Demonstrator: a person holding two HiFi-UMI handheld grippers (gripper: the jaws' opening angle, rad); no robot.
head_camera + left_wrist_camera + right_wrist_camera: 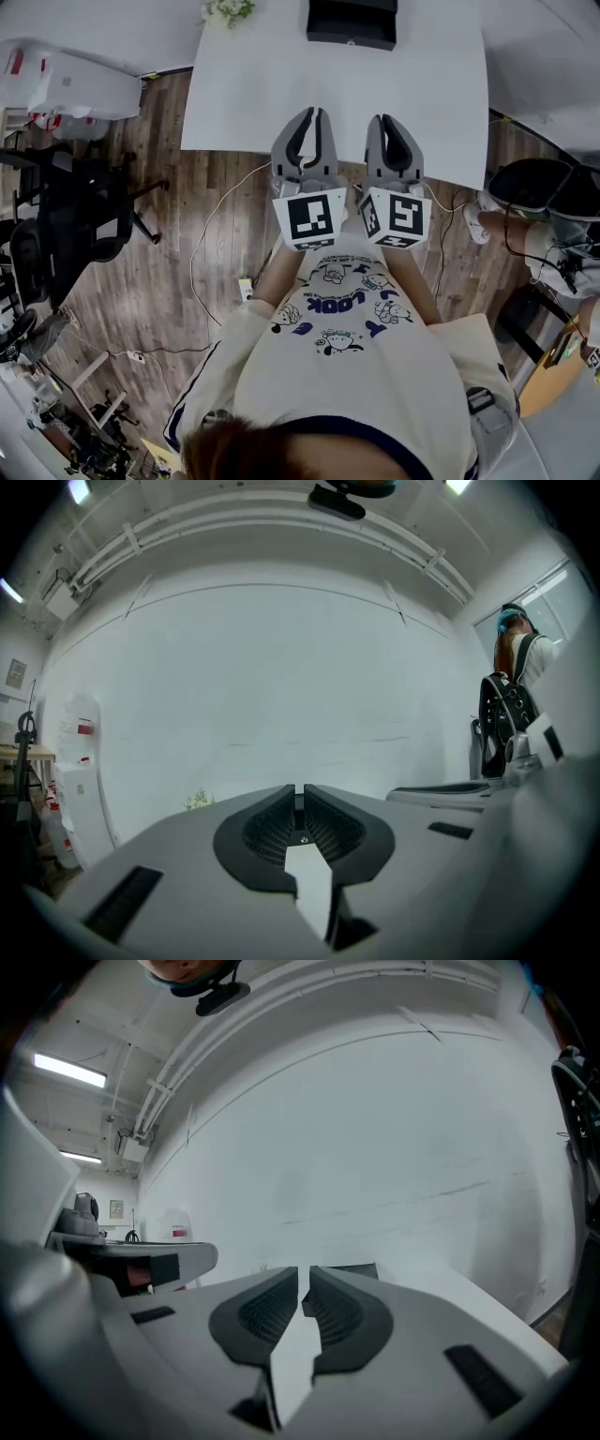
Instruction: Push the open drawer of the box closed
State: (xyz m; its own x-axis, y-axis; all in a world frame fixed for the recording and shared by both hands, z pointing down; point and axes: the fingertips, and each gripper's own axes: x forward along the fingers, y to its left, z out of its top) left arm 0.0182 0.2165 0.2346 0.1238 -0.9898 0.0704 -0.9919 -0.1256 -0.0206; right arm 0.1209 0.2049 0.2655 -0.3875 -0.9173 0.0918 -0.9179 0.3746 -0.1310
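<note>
A black box (352, 21) stands at the far edge of the white table (244, 94), its front with a small pale knob facing me; how far its drawer stands out I cannot tell. In the right gripper view a dark corner of the box (354, 1268) shows just past the fingertips. My left gripper (308, 112) and right gripper (393, 120) hover side by side over the table's near edge, well short of the box, pointing level toward it. Both are shut with nothing between the jaws, as the left gripper (300, 787) and right gripper (304, 1269) views show.
A small plant (228, 9) sits at the table's far left corner. A black office chair (84, 216) and a white machine (66, 80) stand to the left, with cables on the wooden floor. Another person (553, 244) sits at the right.
</note>
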